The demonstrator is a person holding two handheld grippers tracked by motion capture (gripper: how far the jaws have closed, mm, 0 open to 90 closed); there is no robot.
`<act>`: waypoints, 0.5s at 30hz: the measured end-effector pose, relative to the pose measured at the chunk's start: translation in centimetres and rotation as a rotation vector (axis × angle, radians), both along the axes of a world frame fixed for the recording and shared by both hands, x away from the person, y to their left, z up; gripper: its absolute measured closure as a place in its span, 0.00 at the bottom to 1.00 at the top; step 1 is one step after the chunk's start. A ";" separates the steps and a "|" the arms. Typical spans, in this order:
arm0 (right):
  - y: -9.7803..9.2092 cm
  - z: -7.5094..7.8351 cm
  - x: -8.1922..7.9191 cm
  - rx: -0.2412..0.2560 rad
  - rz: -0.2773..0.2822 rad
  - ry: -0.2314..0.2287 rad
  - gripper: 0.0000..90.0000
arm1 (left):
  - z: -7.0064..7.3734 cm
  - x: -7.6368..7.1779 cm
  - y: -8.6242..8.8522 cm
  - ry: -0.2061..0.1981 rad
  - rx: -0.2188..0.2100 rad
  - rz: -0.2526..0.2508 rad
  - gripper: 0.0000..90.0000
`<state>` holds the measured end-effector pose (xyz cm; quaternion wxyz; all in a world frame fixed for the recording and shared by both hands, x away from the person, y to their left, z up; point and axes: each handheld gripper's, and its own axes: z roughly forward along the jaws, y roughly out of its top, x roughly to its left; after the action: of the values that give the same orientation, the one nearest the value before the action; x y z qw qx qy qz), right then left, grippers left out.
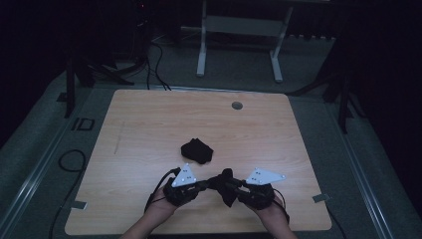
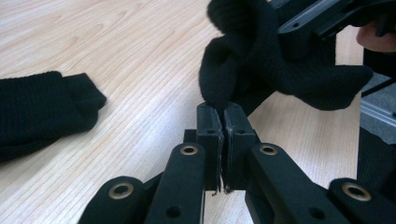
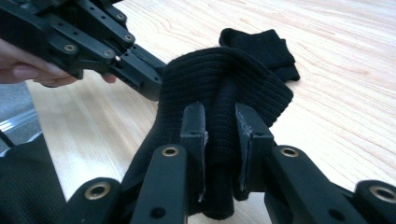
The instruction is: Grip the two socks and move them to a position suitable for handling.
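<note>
A black knitted piece (image 1: 227, 185) hangs just above the wooden table (image 1: 149, 119) near its front edge, held between both grippers. My left gripper (image 1: 211, 183) is shut on a thin edge of this piece (image 2: 261, 60), jaws almost touching (image 2: 223, 114). My right gripper (image 1: 235, 188) is shut on a thick fold of it (image 3: 219, 84), the fold filling the gap between its jaws (image 3: 220, 126). A second black knitted piece (image 1: 196, 151) lies crumpled on the table just beyond them; it is also in the left gripper view (image 2: 42, 109) and the right gripper view (image 3: 266, 44).
A round cable hole (image 1: 237, 105) sits near the table's far edge. White desk legs (image 1: 201, 50) stand on the floor behind. Cables (image 1: 69, 160) lie on the floor at the left. The person's hands come in at the front edge.
</note>
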<state>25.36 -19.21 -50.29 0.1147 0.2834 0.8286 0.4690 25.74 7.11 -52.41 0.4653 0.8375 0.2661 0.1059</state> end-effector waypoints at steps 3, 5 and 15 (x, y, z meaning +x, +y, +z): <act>0.0 -0.1 -0.1 -0.004 -0.001 -0.004 0.84 | -0.1 0.0 0.0 0.004 0.004 0.003 0.97; -0.1 -0.1 -0.1 0.001 0.004 -0.009 0.84 | -0.2 -0.1 -0.1 0.005 0.015 0.000 0.97; -0.3 0.6 -0.4 0.063 0.032 -0.022 0.82 | -0.6 -0.4 -0.5 0.020 0.012 -0.014 0.97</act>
<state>25.00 -19.47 -49.72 0.1074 0.2685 0.8165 0.4998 25.37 6.63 -53.04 0.4583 0.8432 0.2640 0.0960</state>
